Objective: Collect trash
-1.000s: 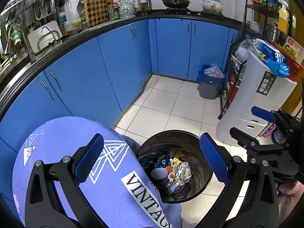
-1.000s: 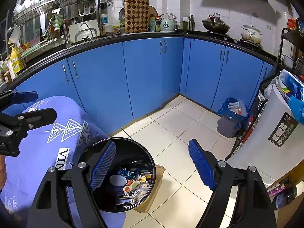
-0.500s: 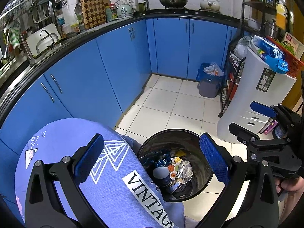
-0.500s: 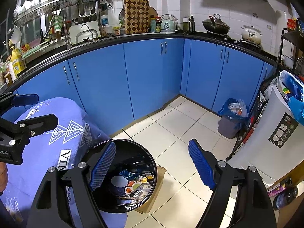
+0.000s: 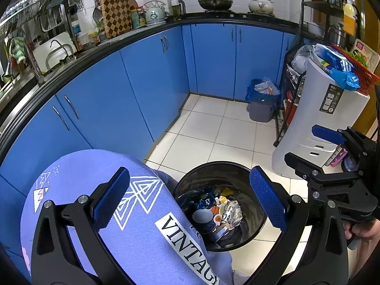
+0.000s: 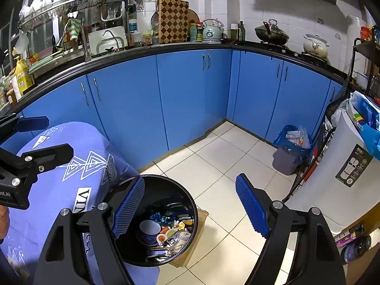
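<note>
Left wrist view: the left gripper [image 5: 190,199] and right gripper [image 6: 190,207] are held wide open and empty above the black bin [image 5: 255,228] (already holding trash [image 5: 228,210]) beside a purple cloth [image 5: 99,166]. Collection seems between pickups; another piece must be located next.

We see blue cabinets [image 6: 185,99] at twelve o'clock, a checkered board [image 6: 173,19] on the bench [image 6: 147,49], a white appliance [image 5: 330,123] at three.
</note>
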